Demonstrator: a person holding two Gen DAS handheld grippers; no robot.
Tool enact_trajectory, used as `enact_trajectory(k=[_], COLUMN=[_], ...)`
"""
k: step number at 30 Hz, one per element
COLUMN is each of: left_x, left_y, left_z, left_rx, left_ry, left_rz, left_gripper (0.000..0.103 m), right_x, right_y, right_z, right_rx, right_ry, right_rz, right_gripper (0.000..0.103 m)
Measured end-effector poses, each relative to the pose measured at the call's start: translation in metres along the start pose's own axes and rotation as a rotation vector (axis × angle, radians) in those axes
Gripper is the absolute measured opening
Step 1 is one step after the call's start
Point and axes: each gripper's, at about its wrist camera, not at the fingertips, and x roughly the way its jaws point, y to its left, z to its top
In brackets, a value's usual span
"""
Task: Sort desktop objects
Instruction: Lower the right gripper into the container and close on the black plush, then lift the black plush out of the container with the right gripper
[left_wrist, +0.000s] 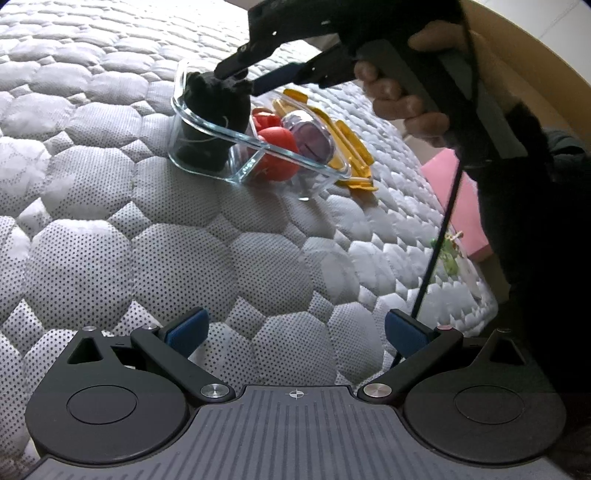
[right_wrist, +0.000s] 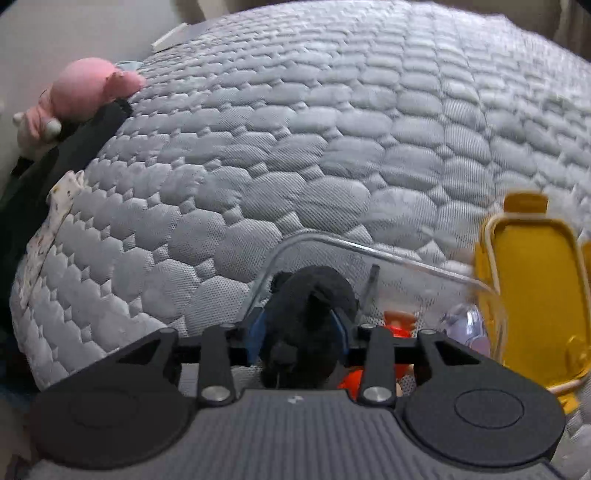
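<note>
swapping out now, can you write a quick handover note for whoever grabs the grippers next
Left gripper: open, empty, hovering over the quilted mattress.
Right gripper: jaws around the black plush toy, which sits in the end compartment of the glass container; whether the pads press on it cannot be told.
Other compartment: red toys and a purple object.
Yellow lid lies off, beside the container.
Done: three kinds of item are in the container.
Left: probably let go of the plush, then fit the lid.

Black, red, purple and yellow on quilted grey

A black plush toy (left_wrist: 214, 122), red toys (left_wrist: 277, 153) and a purple piece (left_wrist: 314, 136) fill the clear glass container (left_wrist: 236, 176); its lid (right_wrist: 535, 291) is yellow, the mattress (left_wrist: 147, 229) grey-white, dotted hexagons.
</note>
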Motion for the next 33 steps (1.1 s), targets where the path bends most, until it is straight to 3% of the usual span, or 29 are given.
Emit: enact_trajectory(k=[5, 7, 8, 19, 20, 26, 29, 33], left_x=[0.001, 0.002, 0.003, 0.002, 0.002, 0.001, 0.001, 0.001], left_y=[0.003, 0.005, 0.005, 0.001, 0.0, 0.001, 0.001, 0.002], left_z=[0.0, 0.001, 0.001, -0.002, -0.002, -0.003, -0.003, -0.002], left_rx=[-0.009, -0.015, -0.015, -0.006, -0.005, -0.01, -0.008, -0.012], left_ry=[0.002, 0.004, 0.005, 0.009, 0.008, 0.005, 0.003, -0.002], left_rz=[0.004, 0.005, 0.007, 0.016, 0.017, 0.014, 0.013, 0.01], left_gripper=[0.103, 0.103, 0.103, 0.103, 0.103, 0.103, 0.103, 0.103], right_x=[0.023, 0.033, 0.037, 0.015, 0.011, -0.01, -0.024, -0.036], right_y=[-0.007, -0.009, -0.01, -0.006, -0.001, 0.031, 0.038, 0.051], right_z=[0.005, 0.003, 0.002, -0.008, -0.009, -0.021, -0.024, -0.036], right_rx=[0.001, 0.025, 0.042, 0.012, -0.023, -0.173, -0.207, -0.307], right_ry=[0.039, 0.045, 0.046, -0.014, -0.036, -0.109, -0.205, -0.422], right_rz=[0.028, 0.022, 0.016, -0.008, 0.0, -0.078, -0.118, -0.23], right_gripper=[0.079, 0.082, 0.076, 0.06, 0.042, 0.041, 0.041, 0.041])
